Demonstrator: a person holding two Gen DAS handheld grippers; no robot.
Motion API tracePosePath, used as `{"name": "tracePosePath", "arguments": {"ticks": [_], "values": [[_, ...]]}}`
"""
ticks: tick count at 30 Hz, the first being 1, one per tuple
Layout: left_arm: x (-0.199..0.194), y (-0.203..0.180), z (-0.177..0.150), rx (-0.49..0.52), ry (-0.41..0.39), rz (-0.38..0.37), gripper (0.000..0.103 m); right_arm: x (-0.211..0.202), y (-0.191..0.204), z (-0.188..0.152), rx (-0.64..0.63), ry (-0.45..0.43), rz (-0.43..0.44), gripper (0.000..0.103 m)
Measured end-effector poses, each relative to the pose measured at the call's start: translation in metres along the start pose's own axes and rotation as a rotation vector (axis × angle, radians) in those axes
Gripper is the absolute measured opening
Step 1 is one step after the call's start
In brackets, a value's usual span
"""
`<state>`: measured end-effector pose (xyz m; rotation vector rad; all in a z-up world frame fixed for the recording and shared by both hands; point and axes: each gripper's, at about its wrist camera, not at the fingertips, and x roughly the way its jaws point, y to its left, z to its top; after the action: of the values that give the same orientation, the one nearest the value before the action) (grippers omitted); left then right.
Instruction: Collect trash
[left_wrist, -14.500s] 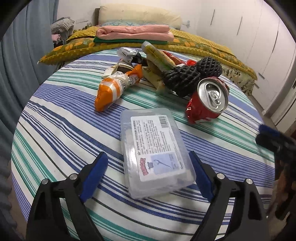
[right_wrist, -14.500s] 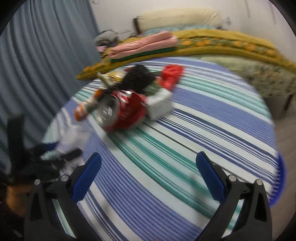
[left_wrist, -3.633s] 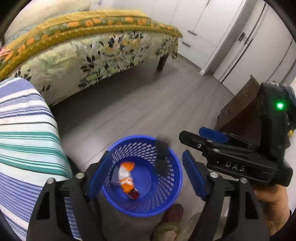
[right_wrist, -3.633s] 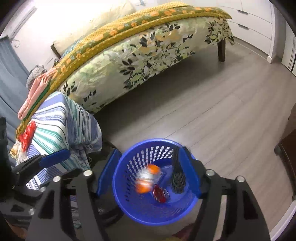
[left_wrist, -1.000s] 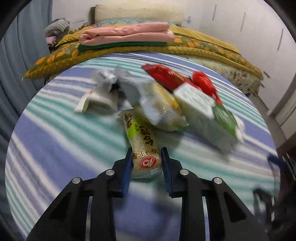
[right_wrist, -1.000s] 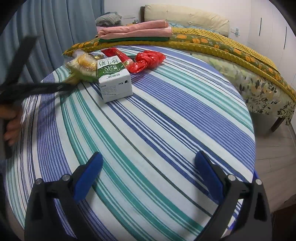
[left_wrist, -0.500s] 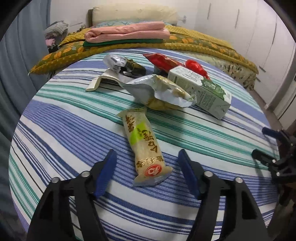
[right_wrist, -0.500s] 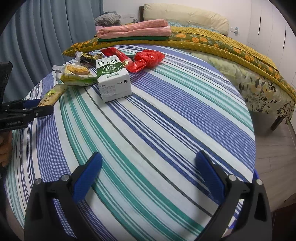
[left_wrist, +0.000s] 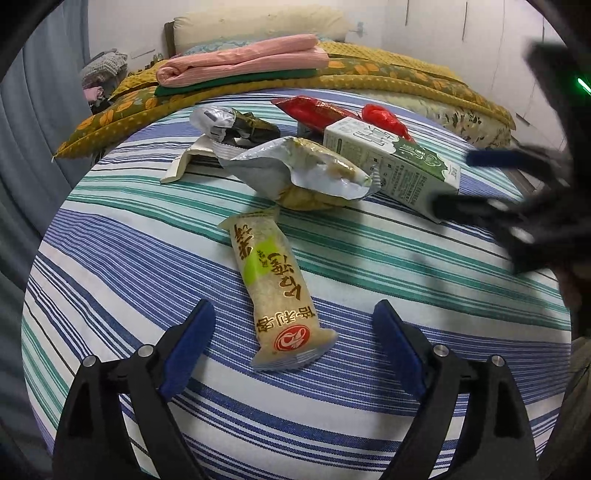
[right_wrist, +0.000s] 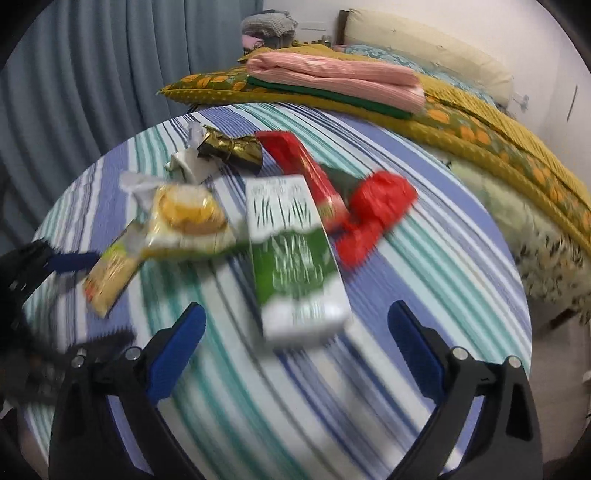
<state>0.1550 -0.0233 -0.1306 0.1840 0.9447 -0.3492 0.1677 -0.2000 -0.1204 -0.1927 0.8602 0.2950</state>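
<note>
A beige snack bar (left_wrist: 275, 288) lies on the striped tablecloth (left_wrist: 110, 258) between the fingers of my left gripper (left_wrist: 293, 314). Its jaws are opening and the pads stand well clear of the bar. Behind it lie a silver biscuit pack (left_wrist: 299, 173), a green-and-white milk carton (left_wrist: 391, 166), a red wrapper (left_wrist: 314, 110), a crumpled red bag (left_wrist: 384, 118) and a dark foil wrapper (left_wrist: 236, 125). My right gripper (right_wrist: 297, 314) is open, blurred by motion, with the carton (right_wrist: 295, 258) just ahead of its fingertips and untouched. From the left wrist view it shows blurred at the right (left_wrist: 491, 184).
A bed with a yellow patterned cover (left_wrist: 369, 77) borders the table's far side, with folded pink and green cloths (left_wrist: 240, 66) on it. Grey-blue curtains (right_wrist: 92, 74) hang at the left. The table's near half carries only cloth.
My left gripper's jaws went from shut on the snack bar to wide apart, leaving the bar on the cloth. My right gripper swept across the table up to the milk carton.
</note>
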Motion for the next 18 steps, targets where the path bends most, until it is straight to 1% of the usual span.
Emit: {"name": "tracePosePath", "arguments": {"ticks": [2,4,5,7,10,13,16,18], "values": [[0.001,0.0,0.0,0.001,0.001,-0.002,0.088,0.009,0.0,0.006,0.001,0.008,-0.013,0.093],[0.001,0.0,0.0,0.002,0.001,-0.003,0.088,0.015,-0.004,0.008,0.018,0.015,-0.01,0.077],[0.001,0.0,0.0,0.002,0.002,-0.005,0.089,0.016,-0.006,0.006,0.027,0.021,-0.001,0.052],[0.001,-0.001,0.0,0.004,0.002,-0.006,0.09,0.01,-0.007,-0.001,0.047,0.024,0.016,0.051],[0.001,-0.001,0.0,0.003,0.002,-0.006,0.09,-0.007,-0.006,-0.013,0.084,0.034,0.042,0.048],[0.001,-0.001,0.0,0.004,0.002,-0.005,0.09,-0.036,-0.006,-0.039,0.161,0.038,0.11,0.047],[0.001,-0.001,0.0,0.005,0.002,-0.005,0.09,-0.06,-0.016,-0.069,0.307,0.044,0.25,0.047],[0.001,-0.002,0.0,0.006,0.002,-0.003,0.09,-0.063,-0.039,-0.09,0.493,0.056,0.383,0.047]]}}
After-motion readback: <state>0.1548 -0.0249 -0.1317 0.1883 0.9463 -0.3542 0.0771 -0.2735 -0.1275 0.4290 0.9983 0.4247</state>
